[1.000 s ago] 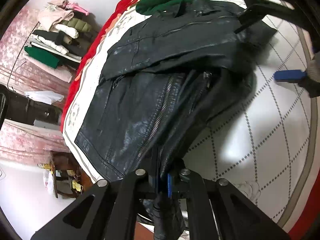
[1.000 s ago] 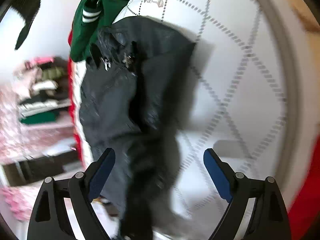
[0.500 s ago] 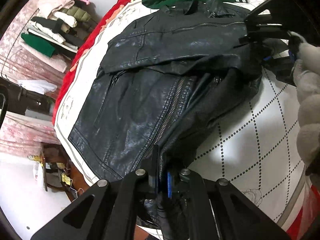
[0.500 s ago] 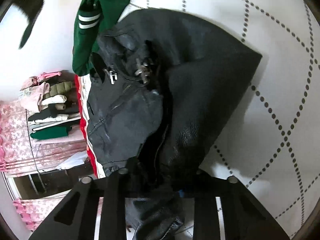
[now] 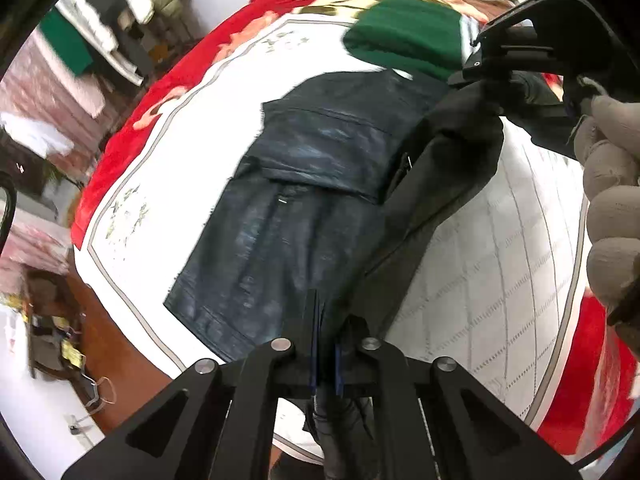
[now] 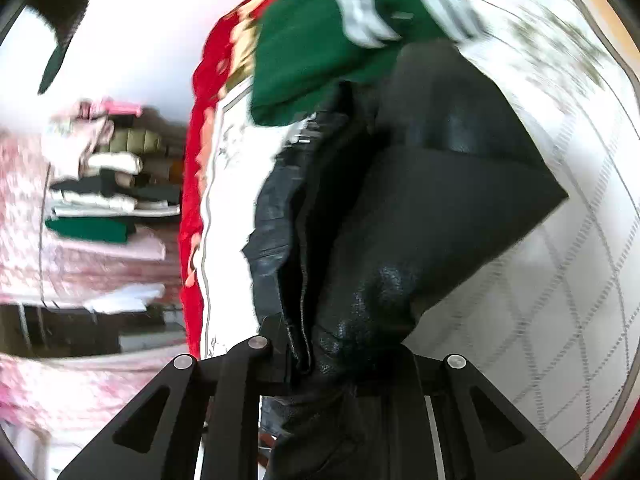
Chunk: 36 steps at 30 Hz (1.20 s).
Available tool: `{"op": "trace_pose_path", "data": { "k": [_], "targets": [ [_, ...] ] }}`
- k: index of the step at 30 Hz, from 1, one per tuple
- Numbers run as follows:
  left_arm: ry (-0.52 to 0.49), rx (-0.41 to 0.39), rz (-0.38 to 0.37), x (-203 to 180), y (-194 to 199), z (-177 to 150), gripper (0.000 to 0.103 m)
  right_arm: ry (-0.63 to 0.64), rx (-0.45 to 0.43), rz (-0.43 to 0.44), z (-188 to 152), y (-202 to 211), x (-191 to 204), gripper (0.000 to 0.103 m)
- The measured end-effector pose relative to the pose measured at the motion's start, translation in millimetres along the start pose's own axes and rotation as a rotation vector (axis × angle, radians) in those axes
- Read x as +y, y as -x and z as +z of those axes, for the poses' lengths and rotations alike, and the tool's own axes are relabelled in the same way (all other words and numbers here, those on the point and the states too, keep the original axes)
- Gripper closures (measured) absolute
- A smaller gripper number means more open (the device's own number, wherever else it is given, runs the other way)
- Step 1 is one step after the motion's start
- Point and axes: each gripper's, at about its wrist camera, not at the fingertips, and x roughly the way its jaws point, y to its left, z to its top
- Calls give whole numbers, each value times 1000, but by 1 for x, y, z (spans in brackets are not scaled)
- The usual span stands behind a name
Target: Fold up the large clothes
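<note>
A black leather jacket (image 5: 304, 200) lies on the white quilted bed cover (image 5: 500, 272), its right side lifted off the cover. My left gripper (image 5: 325, 320) is shut on the jacket's bottom hem, which bunches between the blue pads. In the left wrist view my right gripper (image 5: 500, 76), held by a gloved hand (image 5: 612, 184), grips the raised edge near the collar. In the right wrist view the right gripper (image 6: 332, 356) has its jaws closing on a thick fold of the jacket (image 6: 440, 208); the leather hides its pads.
A green garment with white stripes (image 6: 312, 48) lies on the bed past the jacket's collar. A red flowered blanket (image 5: 120, 148) borders the cover. Folded clothes are stacked on a shelf (image 6: 108, 184) beyond the bed. Brown floor (image 5: 116, 360) shows below the bed's edge.
The right gripper went from wide open to closed on the jacket's edge. Both grippers then rose, lifting the jacket's right side off the cover.
</note>
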Motion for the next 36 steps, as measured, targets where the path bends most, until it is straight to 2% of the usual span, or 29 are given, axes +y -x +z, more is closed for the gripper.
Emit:
{"op": "trace_pose_path", "data": {
  "k": [3, 5, 7, 10, 12, 13, 15, 16, 17, 19, 21, 23, 25, 27, 29, 31, 33, 36],
  "targets": [
    [67, 23, -45, 50, -15, 20, 99, 64, 18, -51, -2, -32, 61, 84],
    [113, 45, -72, 81, -32, 31, 93, 96, 49, -87, -3, -62, 95, 84],
    [168, 55, -93, 113, -51, 37, 92, 113, 83, -134, -3, -102, 122, 84],
    [220, 108, -139, 155, -93, 44, 85, 141, 129, -204, -4, -156, 146, 84],
    [257, 133, -163, 178, -117, 45, 78, 169, 197, -262, -5, -203, 157, 81],
    [271, 144, -168, 188, -127, 44, 71, 181, 237, -287, -6, -223, 160, 74],
    [289, 138, -165, 203, -134, 43, 46, 190, 279, -300, -5, -244, 163, 57],
    [298, 133, -172, 209, -134, 43, 19, 184, 284, -281, -4, -246, 166, 46],
    [312, 128, -175, 214, -133, 44, 12, 184, 287, -249, -3, -243, 170, 41],
    [336, 123, -199, 217, -130, 45, 12, 210, 279, -185, -3, -228, 176, 39],
    [352, 128, -211, 212, -128, 47, 12, 234, 255, -159, -2, -206, 176, 36],
    [353, 125, -220, 205, -130, 50, 12, 239, 214, -141, 3, -176, 169, 23],
    [338, 140, -202, 195, -142, 57, 12, 216, 147, -157, 12, -145, 151, 22],
    [328, 152, -144, 181, -164, 60, 11, 168, 90, -201, 30, -119, 120, 22],
    [328, 178, -89, 174, -193, 62, 11, 113, 51, -245, 47, -108, 82, 22],
    [364, 213, -88, 174, -218, 60, 9, 65, 25, -264, 65, -109, 43, 22],
    [395, 207, -87, 177, -226, 61, 6, 23, 33, -225, 82, -125, 6, 22],
    [370, 194, -63, 174, -223, 67, 6, -29, 56, -32, 93, -151, -22, 22]
  ]
}}
